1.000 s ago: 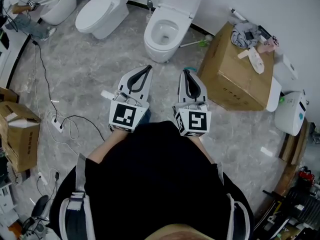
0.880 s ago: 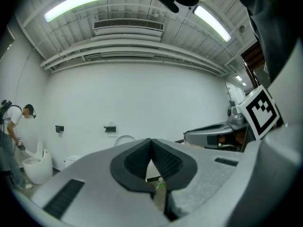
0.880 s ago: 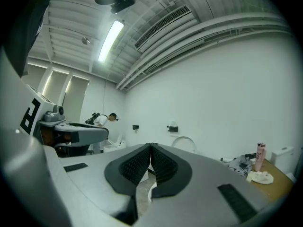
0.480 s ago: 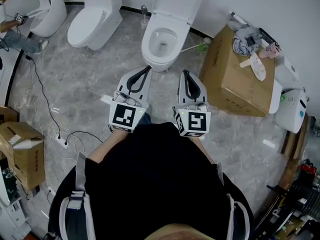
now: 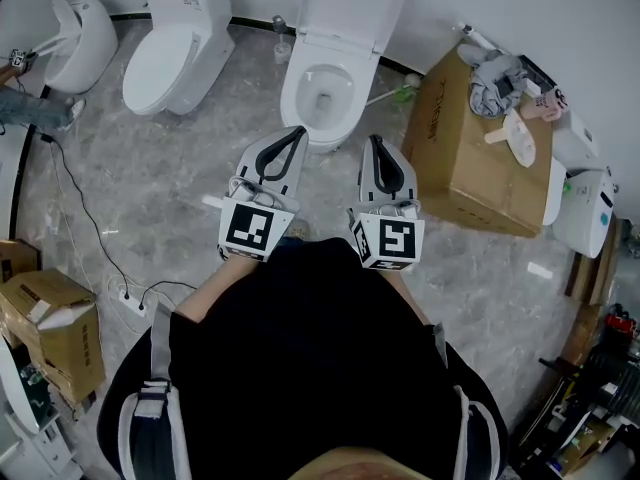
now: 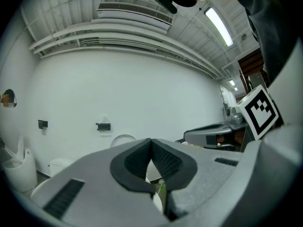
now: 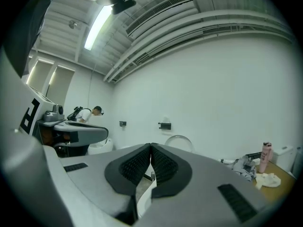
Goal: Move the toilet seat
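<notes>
A white toilet (image 5: 322, 86) stands against the far wall with its bowl open. Its lid (image 5: 350, 3) is raised against the tank, and the seat ring (image 5: 300, 80) lies down on the rim. My left gripper (image 5: 297, 131) is shut and empty, its tips just short of the bowl's front left. My right gripper (image 5: 374, 140) is also shut and empty, beside the bowl's front right. The left gripper view has the jaws (image 6: 151, 142) closed, with the lid's top (image 6: 124, 138) behind them. The right gripper view likewise has closed jaws (image 7: 150, 146) and the lid (image 7: 179, 140) beyond.
A closed toilet (image 5: 170, 48) and another toilet (image 5: 78, 26) stand to the left. A large cardboard box (image 5: 470, 163) topped with cloths is close on the right. A toilet brush (image 5: 400, 86), a power strip (image 5: 130, 298) with cables and a smaller box (image 5: 50, 318) lie on the floor.
The open toilet has come nearer in the head view and now lies just ahead of both grippers' tips. Both grippers stayed shut and side by side.
</notes>
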